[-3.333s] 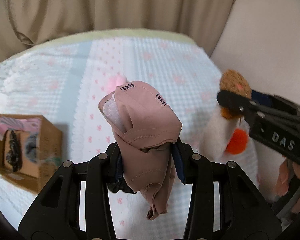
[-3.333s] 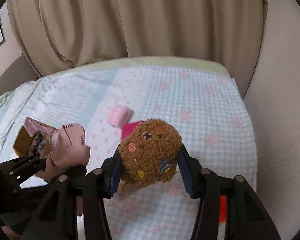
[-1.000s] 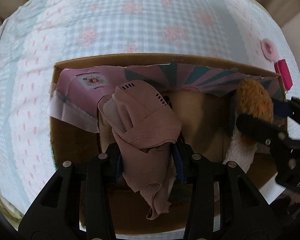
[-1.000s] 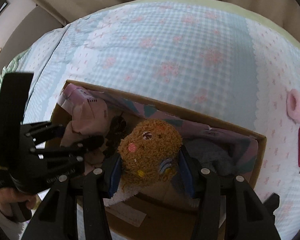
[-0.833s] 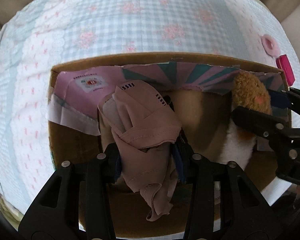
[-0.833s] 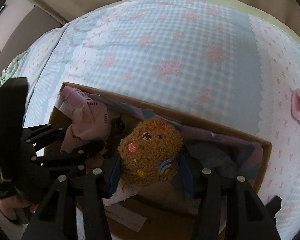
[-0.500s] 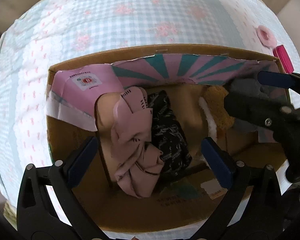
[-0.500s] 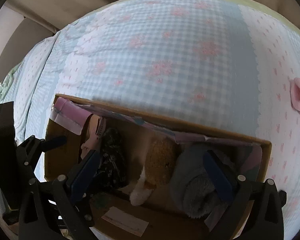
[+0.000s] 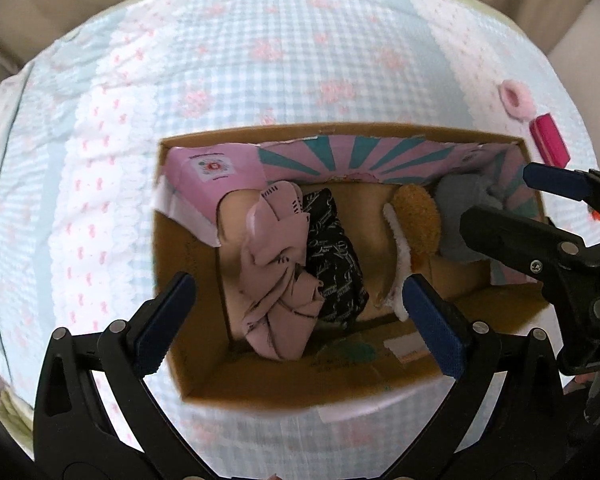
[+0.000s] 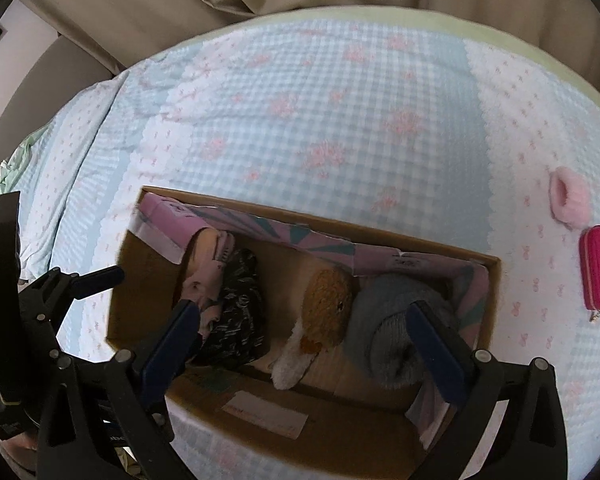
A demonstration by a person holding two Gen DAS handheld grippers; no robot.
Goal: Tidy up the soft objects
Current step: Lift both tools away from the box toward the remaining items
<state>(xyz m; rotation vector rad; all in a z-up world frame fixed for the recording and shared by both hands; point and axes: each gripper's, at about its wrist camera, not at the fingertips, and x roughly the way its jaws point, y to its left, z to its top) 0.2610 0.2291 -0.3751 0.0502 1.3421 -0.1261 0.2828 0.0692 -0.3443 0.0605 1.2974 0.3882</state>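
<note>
Left wrist view: both claws, left claw [image 9: 296, 320] and right claw [image 10: 304, 344], gape empty above the cardboard box [image 9: 260, 394] rim

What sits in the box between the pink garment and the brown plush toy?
A black patterned cloth lies against the pink garment; then a bare stretch of cardboard box floor reaches the brown plush toy. The left wrist view shows it best.
</note>
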